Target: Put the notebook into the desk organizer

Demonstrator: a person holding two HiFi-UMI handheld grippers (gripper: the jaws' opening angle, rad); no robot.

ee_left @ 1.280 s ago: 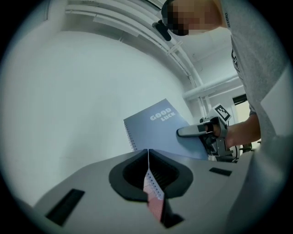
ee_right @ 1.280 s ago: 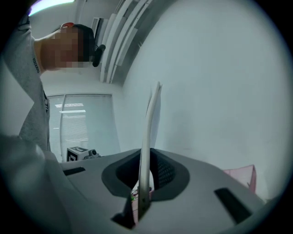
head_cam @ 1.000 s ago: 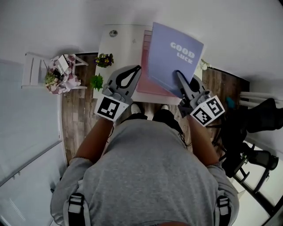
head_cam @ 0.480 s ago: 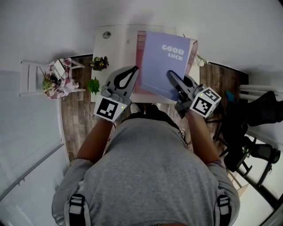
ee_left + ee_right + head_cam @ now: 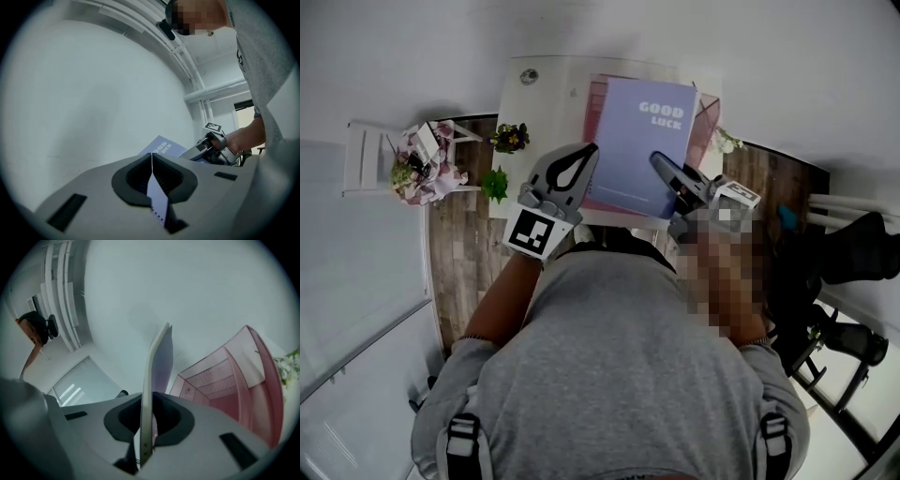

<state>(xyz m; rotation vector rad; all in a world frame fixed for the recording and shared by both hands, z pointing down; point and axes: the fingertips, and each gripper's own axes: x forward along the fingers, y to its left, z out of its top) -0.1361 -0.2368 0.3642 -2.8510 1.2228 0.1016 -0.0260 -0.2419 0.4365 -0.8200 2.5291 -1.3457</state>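
A lavender spiral notebook (image 5: 639, 145) printed "GOOD LUCK" hangs over the pink mesh desk organizer (image 5: 596, 101) on the white table. My right gripper (image 5: 658, 161) is shut on the notebook's near edge, and the book shows edge-on between its jaws (image 5: 149, 394). My left gripper (image 5: 592, 150) is shut on the spiral-bound left edge; a thin punched sheet (image 5: 157, 197) sits between its pads. The organizer's pink compartments (image 5: 225, 380) lie just right of the notebook in the right gripper view. The left gripper view shows the cover (image 5: 161, 147) and the right gripper (image 5: 212, 141) beyond it.
The white table (image 5: 546, 98) carries a small round object (image 5: 529, 77) at its far left. Two potted plants (image 5: 510, 134) and a white stand with flowers (image 5: 417, 159) are on the floor to the left. A black chair (image 5: 853, 253) stands at the right.
The notebook has come down and to the left over the organizer, turning from tilted to nearly square with it. The right gripper rolled as it sank. The left gripper followed slightly.
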